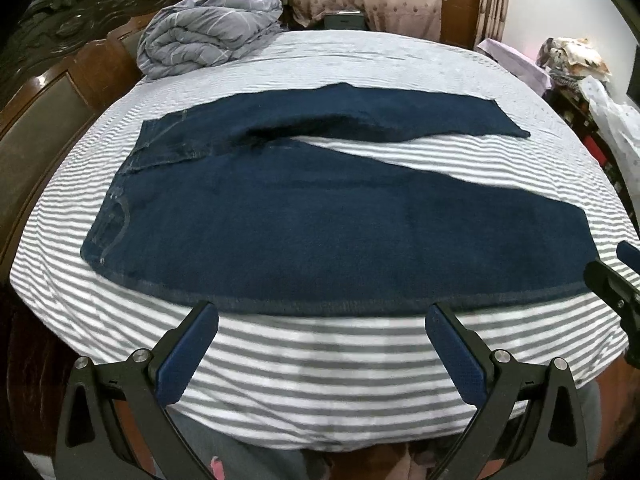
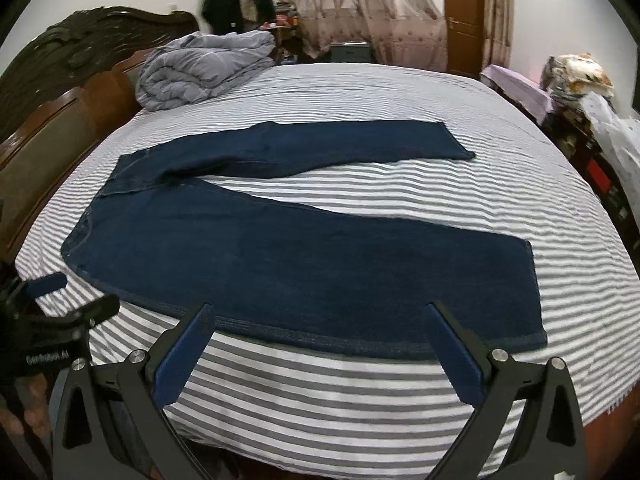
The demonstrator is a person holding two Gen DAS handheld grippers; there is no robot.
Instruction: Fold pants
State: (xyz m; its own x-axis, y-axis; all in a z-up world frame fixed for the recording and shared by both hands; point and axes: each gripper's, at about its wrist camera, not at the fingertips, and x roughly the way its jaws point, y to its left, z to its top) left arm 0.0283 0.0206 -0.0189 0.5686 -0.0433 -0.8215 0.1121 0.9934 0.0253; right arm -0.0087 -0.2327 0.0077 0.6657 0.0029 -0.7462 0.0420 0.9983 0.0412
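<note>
Dark blue pants (image 1: pixel 320 220) lie flat on the striped bed, waist at the left, both legs spread apart in a V toward the right; they also show in the right wrist view (image 2: pixel 300 256). My left gripper (image 1: pixel 322 316) is open and empty, just above the bed short of the near leg's edge. My right gripper (image 2: pixel 320 314) is open and empty, at the near leg's lower edge. The right gripper shows at the right edge of the left wrist view (image 1: pixel 618 276); the left gripper shows at the left edge of the right wrist view (image 2: pixel 72 296).
The bed has a grey-and-white striped sheet (image 1: pixel 320 380) (image 2: pixel 340 400). A rolled grey duvet (image 1: pixel 204 36) (image 2: pixel 200 72) lies at the far left by the dark wooden headboard (image 1: pixel 60 80) (image 2: pixel 60 80). Cluttered furniture (image 2: pixel 580 92) stands along the right side.
</note>
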